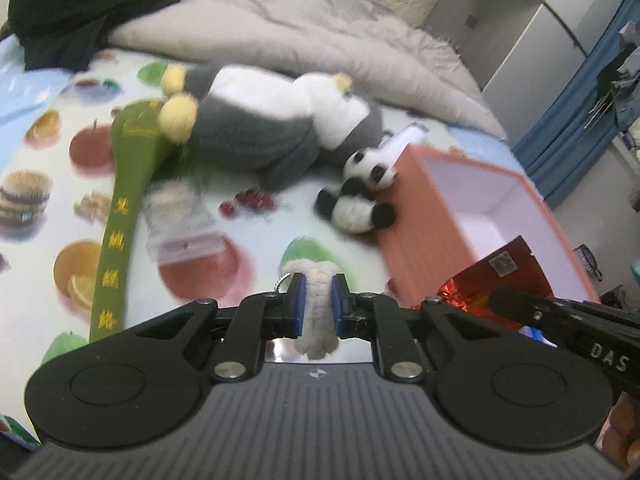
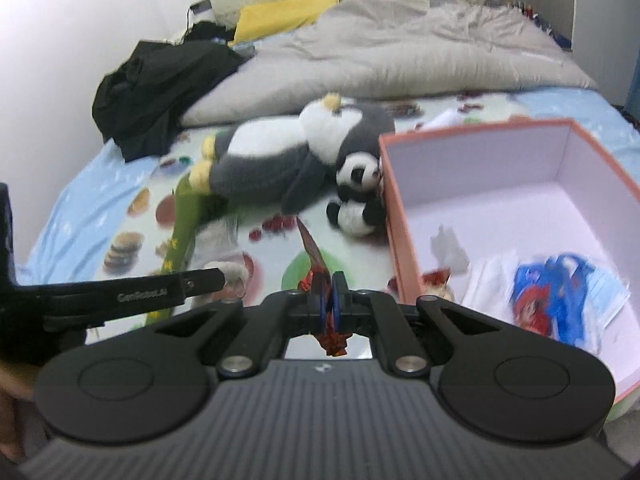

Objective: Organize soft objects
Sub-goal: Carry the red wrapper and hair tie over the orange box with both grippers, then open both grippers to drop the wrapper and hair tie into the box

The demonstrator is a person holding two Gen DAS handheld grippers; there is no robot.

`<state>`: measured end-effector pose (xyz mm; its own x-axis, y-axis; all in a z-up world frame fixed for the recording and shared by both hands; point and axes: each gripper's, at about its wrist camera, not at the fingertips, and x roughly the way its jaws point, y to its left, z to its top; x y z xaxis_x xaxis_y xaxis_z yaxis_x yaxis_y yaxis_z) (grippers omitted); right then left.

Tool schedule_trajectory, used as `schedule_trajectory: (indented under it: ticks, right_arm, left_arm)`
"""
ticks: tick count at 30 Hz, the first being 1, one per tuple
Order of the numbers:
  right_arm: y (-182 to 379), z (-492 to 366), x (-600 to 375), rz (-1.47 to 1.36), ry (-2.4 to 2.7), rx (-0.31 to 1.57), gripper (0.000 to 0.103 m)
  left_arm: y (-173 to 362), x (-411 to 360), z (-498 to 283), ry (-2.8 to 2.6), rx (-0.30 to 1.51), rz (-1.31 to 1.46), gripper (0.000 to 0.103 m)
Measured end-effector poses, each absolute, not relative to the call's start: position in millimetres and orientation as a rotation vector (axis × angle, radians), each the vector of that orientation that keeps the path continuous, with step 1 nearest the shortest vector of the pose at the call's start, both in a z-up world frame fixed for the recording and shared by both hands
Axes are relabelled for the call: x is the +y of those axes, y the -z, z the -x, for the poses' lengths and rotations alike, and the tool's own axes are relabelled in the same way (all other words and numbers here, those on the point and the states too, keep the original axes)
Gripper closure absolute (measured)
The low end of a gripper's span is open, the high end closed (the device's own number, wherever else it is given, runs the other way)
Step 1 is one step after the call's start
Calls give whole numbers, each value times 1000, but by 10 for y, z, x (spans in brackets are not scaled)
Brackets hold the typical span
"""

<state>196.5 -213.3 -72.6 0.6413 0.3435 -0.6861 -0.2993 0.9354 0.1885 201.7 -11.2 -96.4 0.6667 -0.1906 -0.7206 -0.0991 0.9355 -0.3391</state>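
Observation:
My left gripper (image 1: 319,286) is shut on a small white fuzzy plush (image 1: 317,312) with a metal ring, held above the bed. My right gripper (image 2: 330,286) is shut on a red foil packet (image 2: 320,276); the packet also shows in the left wrist view (image 1: 496,276) at the box's near corner. An open pink box (image 2: 404,216) with white inside stands on the bed and holds a blue and red item (image 2: 548,296) and white papers. A small panda plush (image 2: 358,196) leans on the box's left wall. A large grey and white penguin plush (image 2: 288,148) lies behind it.
A green fabric strip with yellow characters (image 1: 120,216) lies on the fruit-print sheet (image 1: 48,184). A clear plastic packet (image 1: 180,220) lies beside it. A grey duvet (image 2: 400,48) and black clothing (image 2: 156,92) are piled at the bed's far end. A white cabinet (image 1: 500,20) stands right.

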Motion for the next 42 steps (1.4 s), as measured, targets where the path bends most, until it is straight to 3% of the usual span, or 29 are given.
schedule_trajectory:
  ticks: [11,18,24,34,42]
  right_arm:
    - [119,-2058,-2526,-90,-331,665,96]
    - [-4,-2139,-2989,-111,-258,629,96]
    - [216,-2279,-3394,-136,-180,677,96]
    - [929,-2530,-3910,-207,-104,848,96]
    - [1185,-2617,-4057,-258,-95,915,94]
  left_arm:
    - [106,-528,-2229,146,716,360,87]
    - [-103,-1048,-2449,235,675,332,87]
    - [136,-1538,-2733,301,746,309,87]
    - [975,-2186,-3210,363,947,246,87]
    - [1315,-2258,-3330,362,1033,243,85]
